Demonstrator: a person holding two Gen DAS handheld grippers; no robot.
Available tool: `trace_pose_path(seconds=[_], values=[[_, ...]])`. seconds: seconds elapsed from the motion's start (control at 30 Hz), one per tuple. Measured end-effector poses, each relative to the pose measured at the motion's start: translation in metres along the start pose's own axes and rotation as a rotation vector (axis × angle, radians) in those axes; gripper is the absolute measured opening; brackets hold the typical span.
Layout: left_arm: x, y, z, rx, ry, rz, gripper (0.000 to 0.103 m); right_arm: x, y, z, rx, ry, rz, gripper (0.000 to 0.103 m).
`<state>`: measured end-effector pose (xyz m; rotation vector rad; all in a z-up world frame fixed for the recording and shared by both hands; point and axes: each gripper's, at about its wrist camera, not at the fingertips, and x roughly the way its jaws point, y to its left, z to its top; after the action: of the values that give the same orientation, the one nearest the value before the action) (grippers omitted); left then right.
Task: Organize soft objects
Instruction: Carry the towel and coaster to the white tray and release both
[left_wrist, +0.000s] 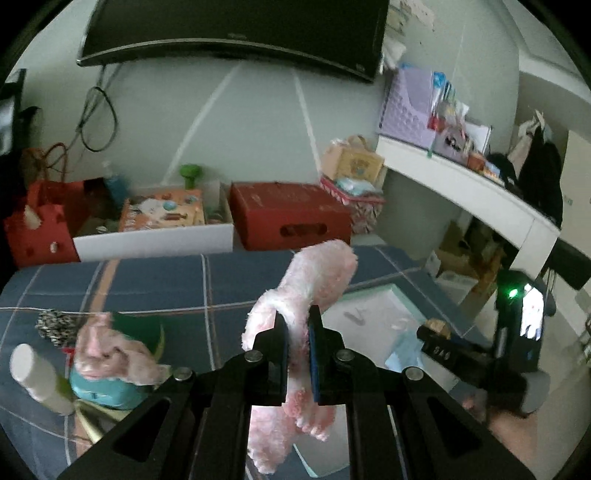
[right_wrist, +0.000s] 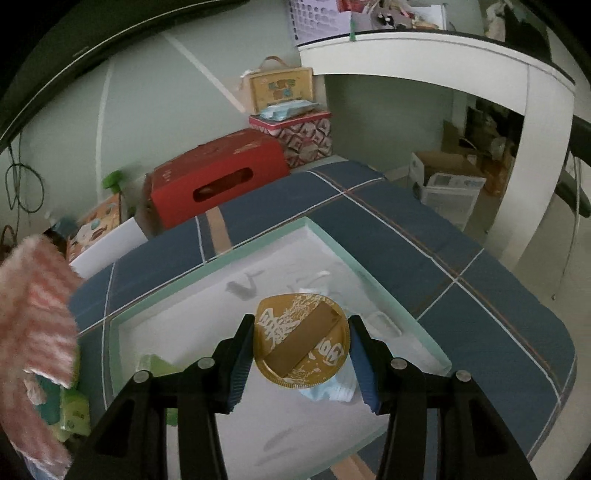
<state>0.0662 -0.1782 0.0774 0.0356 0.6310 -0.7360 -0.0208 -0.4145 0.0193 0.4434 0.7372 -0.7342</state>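
My left gripper (left_wrist: 297, 328) has its jaws clenched on a fluffy pink sock (left_wrist: 314, 273), lifted clear of the bed (left_wrist: 155, 277) for sorting, by my reading. My right gripper (right_wrist: 301, 350) grasps a round gold-lidded tub (right_wrist: 301, 339) above the pale-rimmed tray (right_wrist: 221, 254), perhaps to clear it away. More soft things (left_wrist: 110, 350) wait on the blue checked cover; red boxes (left_wrist: 291, 214) line the green wall, beside a white desk (left_wrist: 461, 184).
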Motion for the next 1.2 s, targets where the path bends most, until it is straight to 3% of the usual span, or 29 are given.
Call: trace_pose_path(seconds=[0.33,0.57,0.73,0.9,1.2], values=[[0.081,0.011,-0.024,-0.021,0.134,0.047,0.009,0.029,0.017,0.001,-0.039,0.045,-0.003,0.052],[0.116,0.012,-0.036,-0.062,0.214,-0.006,0.009,0.044,0.019,-0.001,-0.046,0.081,-0.015,0.052],[0.117,-0.005,-0.038,-0.024,0.229,-0.042,0.009,0.041,0.019,0.000,-0.048,0.081,-0.016,0.052],[0.118,-0.009,-0.039,-0.062,0.249,-0.122,0.009,0.039,0.020,0.000,-0.054,0.080,-0.013,0.052],[0.122,-0.010,-0.039,-0.068,0.281,-0.114,0.010,0.036,0.021,0.000,-0.059,0.071,-0.026,0.053]])
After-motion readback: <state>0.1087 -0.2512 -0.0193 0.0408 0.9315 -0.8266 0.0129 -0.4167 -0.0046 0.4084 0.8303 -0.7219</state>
